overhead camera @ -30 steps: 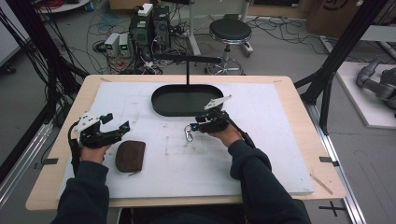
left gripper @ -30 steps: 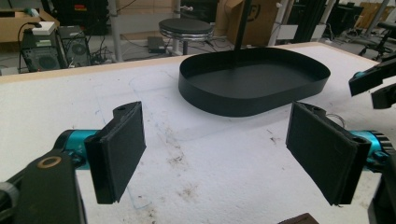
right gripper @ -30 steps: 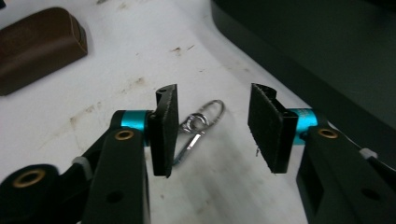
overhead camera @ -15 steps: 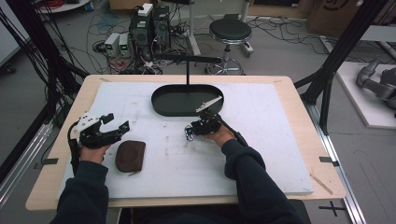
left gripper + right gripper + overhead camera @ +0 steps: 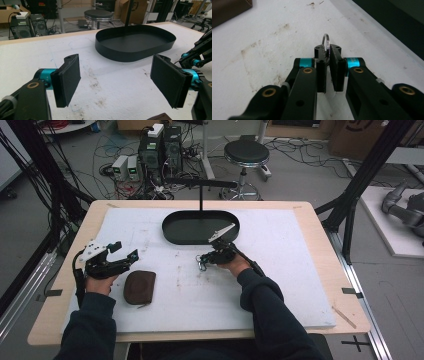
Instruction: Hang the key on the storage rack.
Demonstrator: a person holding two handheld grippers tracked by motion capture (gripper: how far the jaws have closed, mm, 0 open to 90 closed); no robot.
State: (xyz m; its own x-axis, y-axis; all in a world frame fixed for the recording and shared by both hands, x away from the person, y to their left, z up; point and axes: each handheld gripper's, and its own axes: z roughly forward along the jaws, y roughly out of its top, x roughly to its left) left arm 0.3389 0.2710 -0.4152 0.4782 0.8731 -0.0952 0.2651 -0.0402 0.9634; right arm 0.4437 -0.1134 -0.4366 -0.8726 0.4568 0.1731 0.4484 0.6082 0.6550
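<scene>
One metal key ring (image 5: 326, 45) stands edge-up between our right gripper (image 5: 326, 51) pads, whose jaws have just closed on it, just beside the black tray (image 5: 172, 232), ready for lifting; our left gripper (image 5: 115, 82) waits spread wide, farther from that tray, near the brown pouch (image 5: 139, 286).

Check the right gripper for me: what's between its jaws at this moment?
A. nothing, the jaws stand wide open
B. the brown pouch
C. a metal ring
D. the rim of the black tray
C: in the right gripper view, the right gripper has its jaws closed on a metal ring that sticks up between the pads; the brown pouch and black tray lie apart from it.
</scene>
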